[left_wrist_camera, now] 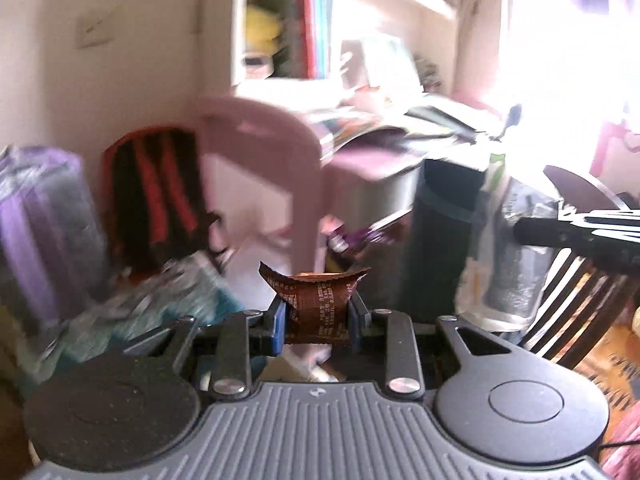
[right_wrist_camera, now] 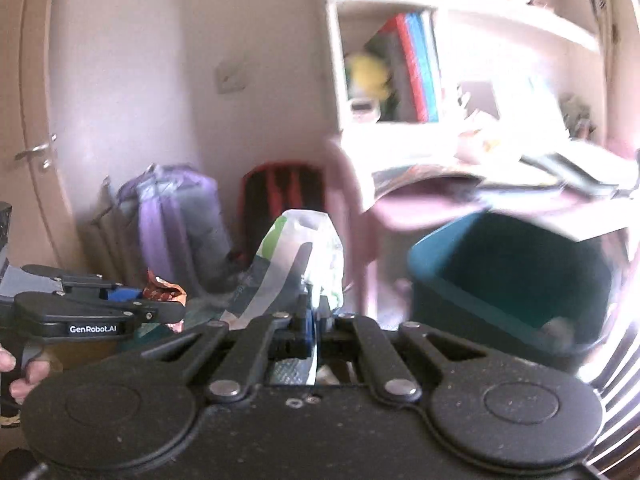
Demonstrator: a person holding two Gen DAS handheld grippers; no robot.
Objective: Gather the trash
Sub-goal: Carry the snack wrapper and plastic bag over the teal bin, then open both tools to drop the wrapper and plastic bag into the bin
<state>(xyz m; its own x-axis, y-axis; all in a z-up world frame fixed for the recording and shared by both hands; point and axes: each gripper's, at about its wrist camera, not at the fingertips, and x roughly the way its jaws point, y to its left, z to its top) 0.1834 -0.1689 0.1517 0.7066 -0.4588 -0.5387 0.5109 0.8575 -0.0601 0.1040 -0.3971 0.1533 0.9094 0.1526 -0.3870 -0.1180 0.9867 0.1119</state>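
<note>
My left gripper [left_wrist_camera: 318,314] is shut on a brown foil snack wrapper [left_wrist_camera: 316,300] and holds it in the air. It also shows in the right wrist view [right_wrist_camera: 160,300] at the left, with the wrapper [right_wrist_camera: 164,290] sticking out past its tip. My right gripper [right_wrist_camera: 318,314] is shut on a white and green plastic bag [right_wrist_camera: 300,256] that stands up between its fingers. A dark teal trash bin [right_wrist_camera: 508,280] stands open to the right; in the left wrist view the bin [left_wrist_camera: 440,232] is ahead right, beside the bag [left_wrist_camera: 500,240] and the right gripper's body [left_wrist_camera: 576,232].
A pink plastic chair [left_wrist_camera: 272,168] stands ahead by a cluttered pink desk [left_wrist_camera: 376,156]. A purple bag [right_wrist_camera: 176,224] and a red-black backpack [right_wrist_camera: 280,192] lean on the wall. A bookshelf [right_wrist_camera: 400,68] is above. A dark slatted wooden chair [left_wrist_camera: 568,312] is at the right.
</note>
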